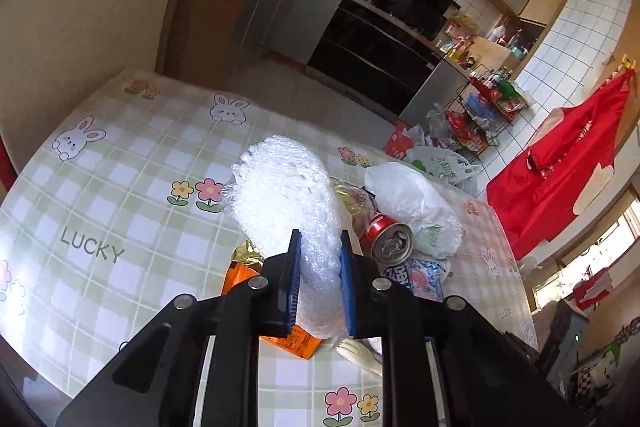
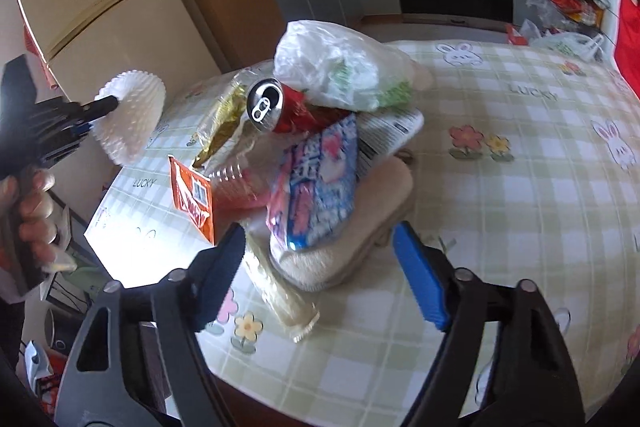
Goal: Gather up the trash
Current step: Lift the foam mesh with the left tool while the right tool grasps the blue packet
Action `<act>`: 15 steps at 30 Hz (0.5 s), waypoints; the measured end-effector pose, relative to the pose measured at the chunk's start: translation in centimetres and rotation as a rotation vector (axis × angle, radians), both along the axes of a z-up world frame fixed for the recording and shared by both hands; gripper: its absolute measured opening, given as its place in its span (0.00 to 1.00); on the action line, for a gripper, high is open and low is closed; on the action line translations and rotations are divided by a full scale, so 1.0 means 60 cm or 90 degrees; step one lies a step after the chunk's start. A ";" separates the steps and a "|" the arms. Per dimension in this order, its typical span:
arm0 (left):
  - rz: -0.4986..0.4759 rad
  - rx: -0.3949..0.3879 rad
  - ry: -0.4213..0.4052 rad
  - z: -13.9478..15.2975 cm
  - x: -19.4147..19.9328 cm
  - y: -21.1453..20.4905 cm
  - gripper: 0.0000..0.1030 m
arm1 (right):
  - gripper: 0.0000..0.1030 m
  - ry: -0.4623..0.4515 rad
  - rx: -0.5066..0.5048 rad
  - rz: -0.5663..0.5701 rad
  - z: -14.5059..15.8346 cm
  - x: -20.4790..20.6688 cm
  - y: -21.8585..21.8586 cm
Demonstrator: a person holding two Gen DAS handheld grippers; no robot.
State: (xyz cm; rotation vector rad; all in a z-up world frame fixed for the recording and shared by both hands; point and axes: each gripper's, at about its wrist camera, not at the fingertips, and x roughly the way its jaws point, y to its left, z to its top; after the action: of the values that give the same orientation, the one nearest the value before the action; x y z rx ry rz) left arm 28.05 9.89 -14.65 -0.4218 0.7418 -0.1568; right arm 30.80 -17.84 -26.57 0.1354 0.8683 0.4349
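Kitchen table point(image 1: 100, 195) with checked bunny cloth in the left wrist view: left gripper point(image 1: 320, 279) clamped on white foam net point(image 1: 284, 195), lifted above the trash pile. Step: first item picked; next, carry it to a bin, none visible. Right wrist view: right gripper point(image 2: 320, 267) jaws apart, empty, hovering near pink-blue snack bag point(image 2: 316, 187); red can point(image 2: 280, 107) behind. Next grasp probably the bag.

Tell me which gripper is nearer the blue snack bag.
Right. The right gripper is open just in front of the blue snack bag, its fingers flanking the pile's near end. The left gripper is off to the pile's left, raised, shut on white foam netting.
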 end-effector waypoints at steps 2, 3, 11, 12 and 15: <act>-0.011 0.002 -0.018 0.009 -0.026 -0.004 0.17 | 0.64 -0.019 -0.006 0.009 0.000 0.015 0.012; -0.019 -0.003 -0.025 0.009 -0.039 -0.004 0.17 | 0.61 -0.025 -0.010 0.009 -0.002 0.023 0.017; -0.020 -0.032 -0.004 -0.043 -0.132 0.027 0.17 | 0.47 -0.001 -0.035 -0.027 -0.043 0.074 0.028; -0.016 -0.028 0.001 -0.052 -0.141 0.030 0.17 | 0.42 0.007 -0.034 -0.027 -0.050 0.076 0.028; -0.006 -0.021 0.018 -0.075 -0.165 0.034 0.17 | 0.26 0.017 -0.032 -0.021 -0.059 0.070 0.033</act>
State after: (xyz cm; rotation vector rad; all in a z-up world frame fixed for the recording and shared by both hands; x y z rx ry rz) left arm 18.18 11.92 -19.15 -0.4529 0.7691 -0.1724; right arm 34.99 -15.88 -30.13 0.1091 0.9011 0.3810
